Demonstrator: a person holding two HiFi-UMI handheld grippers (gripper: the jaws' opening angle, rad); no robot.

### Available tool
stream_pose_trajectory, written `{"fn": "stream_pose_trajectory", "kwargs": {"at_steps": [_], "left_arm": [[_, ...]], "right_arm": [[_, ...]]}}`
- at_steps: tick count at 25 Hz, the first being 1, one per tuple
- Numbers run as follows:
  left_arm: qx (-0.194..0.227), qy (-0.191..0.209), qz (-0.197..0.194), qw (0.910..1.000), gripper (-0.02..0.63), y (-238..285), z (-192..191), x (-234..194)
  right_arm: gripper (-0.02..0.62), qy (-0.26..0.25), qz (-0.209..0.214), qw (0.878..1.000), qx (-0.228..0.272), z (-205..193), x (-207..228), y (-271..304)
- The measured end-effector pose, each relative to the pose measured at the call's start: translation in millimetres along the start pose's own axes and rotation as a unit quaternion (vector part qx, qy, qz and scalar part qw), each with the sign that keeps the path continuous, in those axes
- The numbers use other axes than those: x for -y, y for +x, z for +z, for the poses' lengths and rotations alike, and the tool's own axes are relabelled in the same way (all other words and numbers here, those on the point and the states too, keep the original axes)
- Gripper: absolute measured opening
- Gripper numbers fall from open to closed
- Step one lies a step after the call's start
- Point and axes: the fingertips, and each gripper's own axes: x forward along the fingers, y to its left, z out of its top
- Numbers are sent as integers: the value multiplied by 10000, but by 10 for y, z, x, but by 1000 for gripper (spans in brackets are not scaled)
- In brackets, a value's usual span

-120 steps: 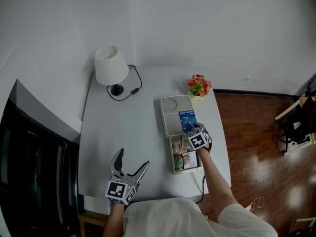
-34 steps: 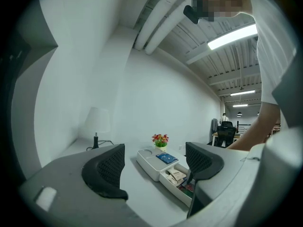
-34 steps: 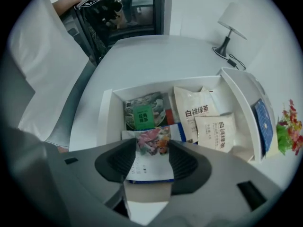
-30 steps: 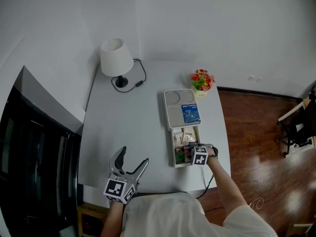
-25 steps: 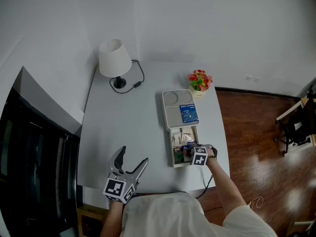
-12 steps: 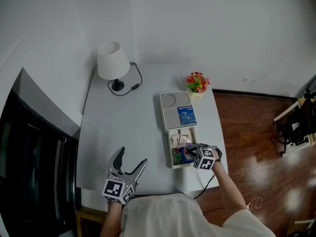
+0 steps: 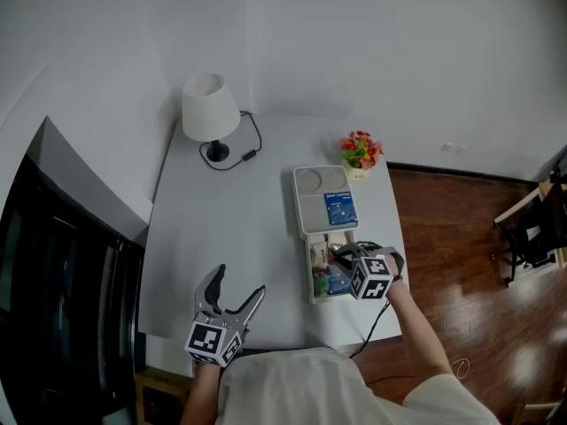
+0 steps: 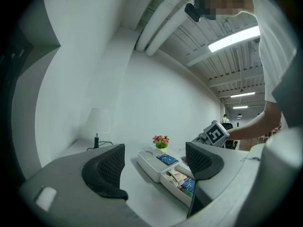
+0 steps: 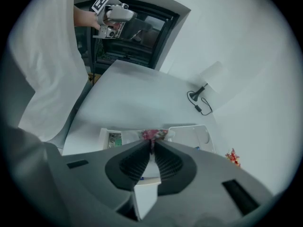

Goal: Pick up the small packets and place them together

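A white organiser box (image 7: 301, 204) lies on the grey table; a blue packet (image 7: 339, 209) rests on its far half. Its near compartment holds several small packets (image 7: 326, 280). My right gripper (image 7: 340, 254) hangs above that compartment, pointing steeply down. In the right gripper view its jaws (image 9: 151, 143) have just closed and pinch a small red-printed packet (image 9: 152, 135) by its edge, lifted off the box (image 9: 187, 132). My left gripper (image 7: 239, 283) rests near the table's front edge, level, open, with nothing between its fingers (image 8: 105, 171). The left gripper view shows the box (image 8: 150, 163) ahead.
A white lamp (image 7: 210, 106) with a black cable (image 7: 244, 153) stands at the back left. A small pot of flowers (image 7: 359, 151) sits behind the box. A dark cabinet (image 7: 62, 282) is left of the table, wooden floor (image 7: 461, 264) to the right.
The right gripper has risen out of the near compartment with the red-printed packet pinched in it. The left gripper has kept still.
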Motion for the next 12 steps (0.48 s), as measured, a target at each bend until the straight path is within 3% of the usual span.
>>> {"fn": "stream_pose_trajectory", "kwargs": {"at_steps": [12], "left_arm": [[-90, -71, 414, 9991, 408, -166, -72, -106]], "right_arm": [[51, 117, -71, 9997, 210, 19, 845, 453]]}}
